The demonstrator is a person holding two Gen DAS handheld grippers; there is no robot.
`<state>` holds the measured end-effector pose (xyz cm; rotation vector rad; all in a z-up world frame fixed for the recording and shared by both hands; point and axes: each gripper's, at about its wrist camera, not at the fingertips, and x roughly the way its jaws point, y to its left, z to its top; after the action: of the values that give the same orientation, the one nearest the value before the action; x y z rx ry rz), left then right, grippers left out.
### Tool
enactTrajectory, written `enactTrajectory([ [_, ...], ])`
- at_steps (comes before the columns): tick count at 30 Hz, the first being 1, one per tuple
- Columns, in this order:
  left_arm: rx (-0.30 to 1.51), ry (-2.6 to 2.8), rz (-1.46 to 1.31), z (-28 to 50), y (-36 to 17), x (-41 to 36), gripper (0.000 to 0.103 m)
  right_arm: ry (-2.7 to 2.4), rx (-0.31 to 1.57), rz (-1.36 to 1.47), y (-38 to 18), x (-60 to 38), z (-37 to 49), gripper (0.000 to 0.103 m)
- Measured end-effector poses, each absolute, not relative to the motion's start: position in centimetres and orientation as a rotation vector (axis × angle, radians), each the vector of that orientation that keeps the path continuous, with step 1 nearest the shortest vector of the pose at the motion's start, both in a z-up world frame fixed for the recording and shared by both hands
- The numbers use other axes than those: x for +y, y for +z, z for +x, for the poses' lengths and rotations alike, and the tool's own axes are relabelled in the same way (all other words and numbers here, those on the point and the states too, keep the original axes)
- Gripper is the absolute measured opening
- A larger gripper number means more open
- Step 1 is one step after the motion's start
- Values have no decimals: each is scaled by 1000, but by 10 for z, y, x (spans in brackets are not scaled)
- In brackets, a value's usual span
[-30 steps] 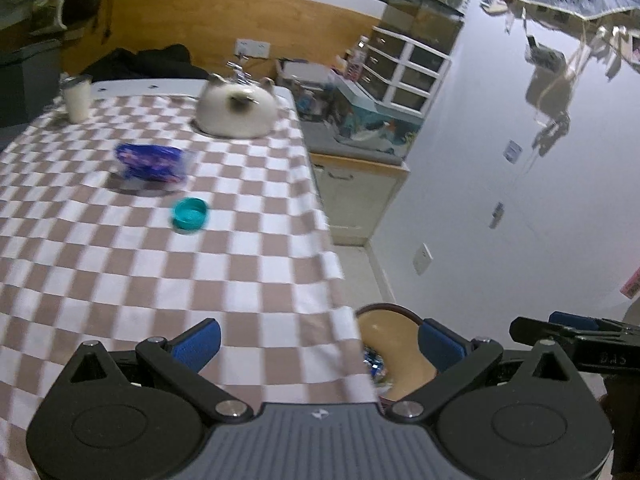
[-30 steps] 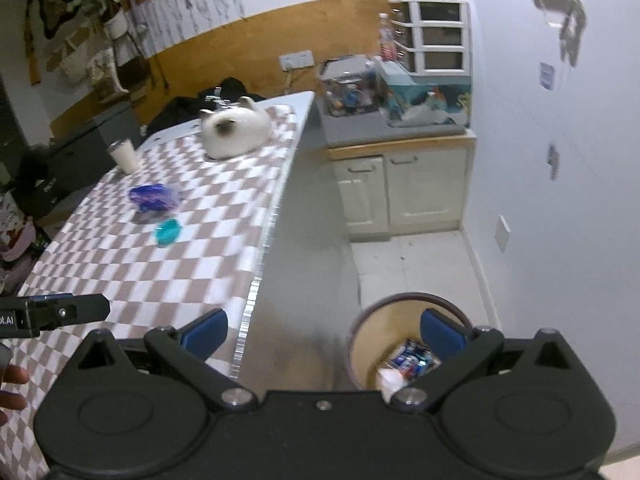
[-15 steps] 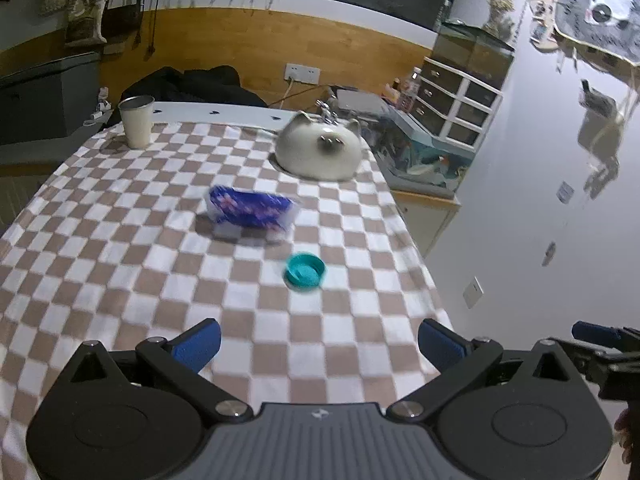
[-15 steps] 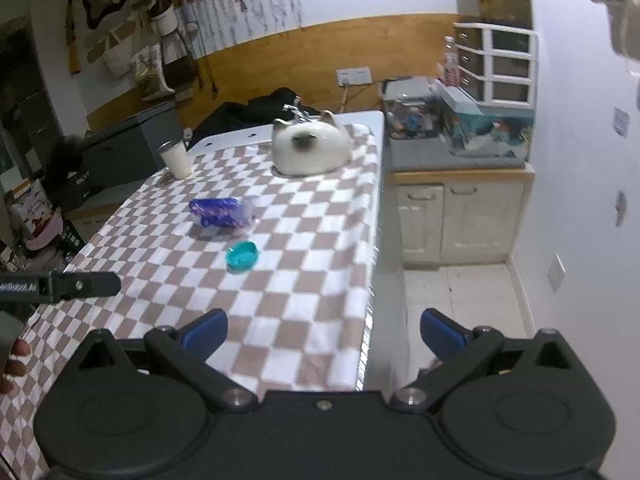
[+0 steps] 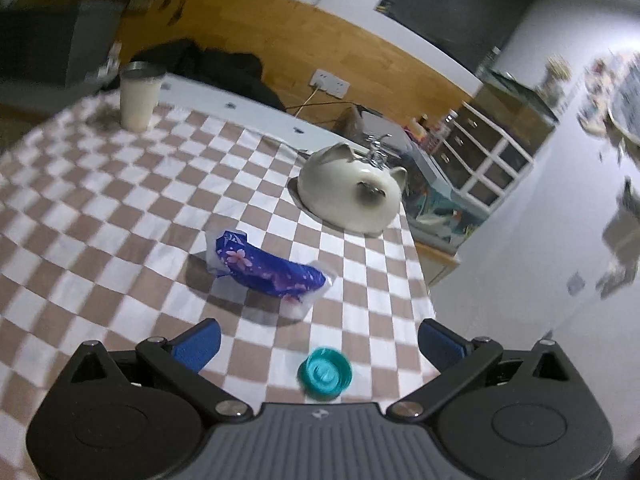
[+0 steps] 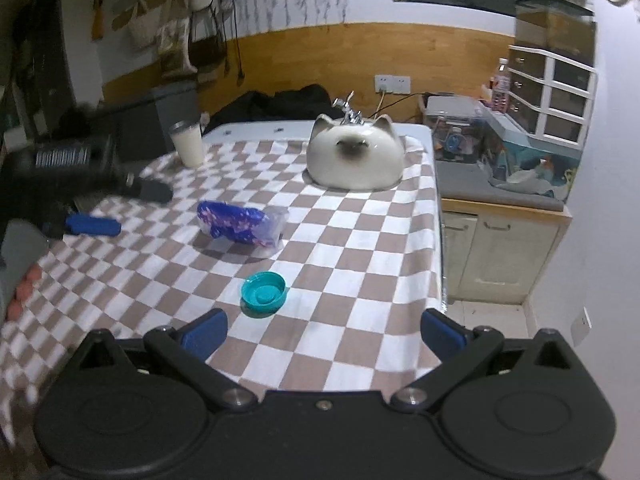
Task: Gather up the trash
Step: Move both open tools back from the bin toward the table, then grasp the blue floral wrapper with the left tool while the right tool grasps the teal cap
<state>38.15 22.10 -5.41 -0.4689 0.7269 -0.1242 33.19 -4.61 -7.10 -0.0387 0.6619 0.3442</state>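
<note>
Left wrist view: the left gripper (image 5: 318, 344) is hovering with its jaws spread wide and holding nothing, above the near right part of the checked cloth (image 5: 100, 240). A teal cap (image 5: 325, 374) is lying between its blue pads (image 5: 198, 344); the blue wrapper (image 5: 266, 274) is lying just beyond, and a cat-shaped bowl (image 5: 350, 194) and a cup (image 5: 138, 96) are sitting farther off. No writing on the wrapper is legible; only a pink flower print is showing.

Right wrist view: the right gripper (image 6: 322, 332) is likewise gaping and empty, near the cloth's (image 6: 360, 280) near edge, with the cap (image 6: 263, 293) ahead of its left pad (image 6: 204, 332) and the wrapper (image 6: 240, 229) farther on. Only this view is showing the left gripper (image 6: 116, 206) from outside, reaching in from the left with fingertips (image 6: 24, 290) of the person's hand below it, a blurred, unreadable label on its body, and the cabinet (image 6: 500, 252) right of the table.
</note>
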Motion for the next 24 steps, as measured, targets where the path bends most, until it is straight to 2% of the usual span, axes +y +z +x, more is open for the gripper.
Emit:
enactTrajectory([
  [10,771,-96,-863,446,-103,252,101,375,665,-151,-115,2,383,103],
  [13,771,-62,-979,461,-119,259,96,387,684,-186,-125,16,394,93],
  [20,782,-6,-1229,488,-155,265,87,466,703,-186,-140,39,412,88],
  [24,787,26,-1287,492,-165,265,83,497,721,-204,-149,50,420,80],
])
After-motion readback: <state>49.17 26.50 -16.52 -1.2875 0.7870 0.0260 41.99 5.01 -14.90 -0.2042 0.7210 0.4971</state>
